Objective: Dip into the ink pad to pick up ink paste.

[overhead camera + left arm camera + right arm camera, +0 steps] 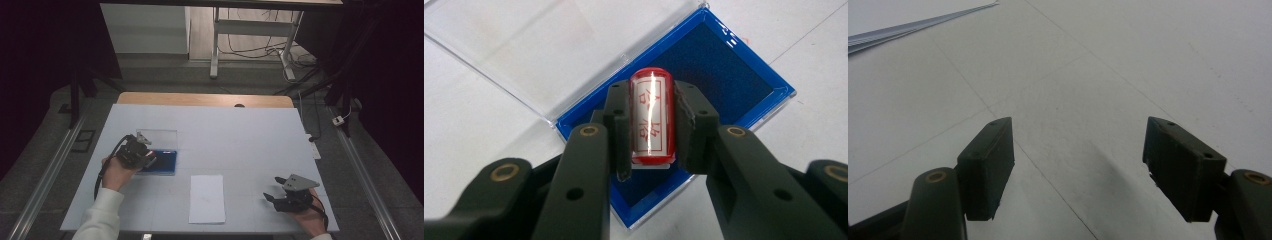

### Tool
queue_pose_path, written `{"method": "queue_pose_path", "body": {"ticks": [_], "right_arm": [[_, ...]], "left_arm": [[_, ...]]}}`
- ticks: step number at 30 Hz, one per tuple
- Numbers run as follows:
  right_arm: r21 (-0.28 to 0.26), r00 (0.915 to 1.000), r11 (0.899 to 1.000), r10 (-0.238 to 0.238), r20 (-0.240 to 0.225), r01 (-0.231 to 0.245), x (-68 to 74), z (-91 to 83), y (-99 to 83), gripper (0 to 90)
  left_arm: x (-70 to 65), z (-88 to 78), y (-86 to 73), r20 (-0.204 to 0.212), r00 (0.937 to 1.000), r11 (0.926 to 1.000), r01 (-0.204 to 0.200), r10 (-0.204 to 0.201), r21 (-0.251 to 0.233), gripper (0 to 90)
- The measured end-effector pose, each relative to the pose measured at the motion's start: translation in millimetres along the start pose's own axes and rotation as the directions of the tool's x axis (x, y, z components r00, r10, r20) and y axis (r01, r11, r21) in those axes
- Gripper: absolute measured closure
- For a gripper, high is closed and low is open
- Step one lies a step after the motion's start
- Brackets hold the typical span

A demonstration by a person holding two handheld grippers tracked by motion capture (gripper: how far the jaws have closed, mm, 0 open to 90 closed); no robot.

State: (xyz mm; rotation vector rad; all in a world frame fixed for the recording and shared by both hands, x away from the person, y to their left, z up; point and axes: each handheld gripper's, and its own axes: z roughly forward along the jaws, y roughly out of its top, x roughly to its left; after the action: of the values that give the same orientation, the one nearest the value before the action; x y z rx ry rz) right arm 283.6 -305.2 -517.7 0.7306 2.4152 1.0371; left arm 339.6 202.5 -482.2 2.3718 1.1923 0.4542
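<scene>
Red and clear plastic, the stamp (652, 117) sits clamped between the two pads of the left claw (651, 127), held above the blue ink pad (734, 75), whose clear lid (539, 45) lies folded open flat on the white tabletop (250, 140). From the high view the left claw (150, 159) is over the pad's near edge. Well apart, the right claw (1078, 165) has its jaws spread wide with nothing between them, low over the bare tabletop, near a white sheet of paper (207, 198)

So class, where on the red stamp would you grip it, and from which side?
Grip the red stamp across the long flat sides of its barrel, coming from above the blue ink pad. The left gripper holds it that way: parallel sides suit flat jaws, leaving its face free.
</scene>
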Motion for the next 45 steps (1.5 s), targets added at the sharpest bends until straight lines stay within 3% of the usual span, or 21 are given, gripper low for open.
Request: {"method": "queue_pose_path", "body": {"ticks": [7, 11, 13, 45], "right_arm": [[-0.006, 1.0, 1.0, 0.001, -0.007, -0.001, 0.3, -0.5, 0.7, 28.1], [-0.009, 1.0, 1.0, 0.0, 0.0, 0.0, 0.3, -1.8, 0.8, 28.1], [-0.008, 1.0, 1.0, 0.0, 0.0, 0.0, 0.4, -1.5, 0.8, 28.1], [-0.009, 0.9999, 1.0, -0.008, -0.015, 0.008, 4.0, 1.7, 3.3, 28.1]], "left_arm": [[-3.8, 0.5, 3.8, -0.022, 0.9996, 0.9993, -0.018, 0.019, 0.033, 70.9], [-1.3, 3.7, 2.1, -0.009, 1.0, 0.9992, 0.001, -0.001, 0.041, 70.9], [-0.6, 4.4, 0.6, -0.002, 0.9999, 0.9992, 0.017, -0.017, 0.036, 71.1], [-3.8, 6.9, 0.5, -0.023, 0.9997, 0.9994, -0.01, 0.011, 0.034, 71.3]]}}
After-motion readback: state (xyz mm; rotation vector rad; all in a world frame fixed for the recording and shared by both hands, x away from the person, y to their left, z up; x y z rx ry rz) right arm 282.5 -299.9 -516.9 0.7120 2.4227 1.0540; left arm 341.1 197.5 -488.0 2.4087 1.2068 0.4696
